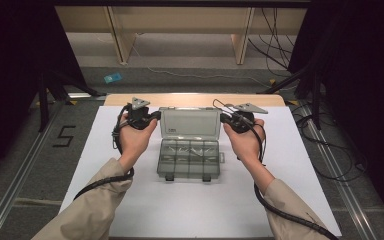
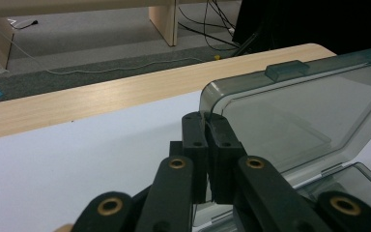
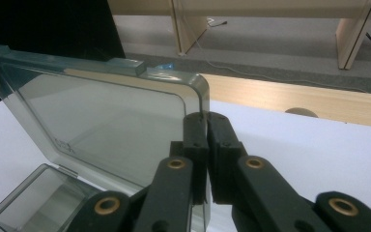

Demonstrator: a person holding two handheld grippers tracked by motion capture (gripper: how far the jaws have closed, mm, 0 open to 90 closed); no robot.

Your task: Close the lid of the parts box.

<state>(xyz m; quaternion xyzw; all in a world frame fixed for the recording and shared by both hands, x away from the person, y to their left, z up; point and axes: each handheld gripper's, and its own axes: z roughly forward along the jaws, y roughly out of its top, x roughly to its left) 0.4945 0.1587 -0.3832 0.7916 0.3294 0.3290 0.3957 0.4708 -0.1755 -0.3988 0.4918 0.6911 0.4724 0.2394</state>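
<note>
Right now a clear plastic box (image 1: 189, 159) with small compartments lies open in the middle of the white tabletop (image 1: 200, 210), its lid (image 1: 189, 122) standing up at the far side. In the high view the left gripper (image 1: 156, 116) sits at the lid's left edge and the right gripper (image 1: 223, 118) at its right edge, each held in one of the person's hands, forearms in beige sleeves coming in from below.

In the left gripper view, the left gripper (image 2: 206, 126) has its fingers (image 2: 194, 137) closed on the lid (image 2: 299, 116), the thin smoky edge caught between them just below the rounded upper corner. A latch tab (image 2: 286, 70) sits on the lid's top rim, and a corner of the box tray (image 2: 352, 181) shows at lower right.

In the right gripper view, the right gripper (image 3: 206, 126) likewise has its fingers (image 3: 221, 137) pinched shut on the lid (image 3: 111, 121), gripping the edge just under the other rounded corner. The lid's panel spreads away to the left of the fingers, with the tray (image 3: 38, 198) below it. A wooden strip (image 3: 294, 96) of the tabletop runs behind.
</note>
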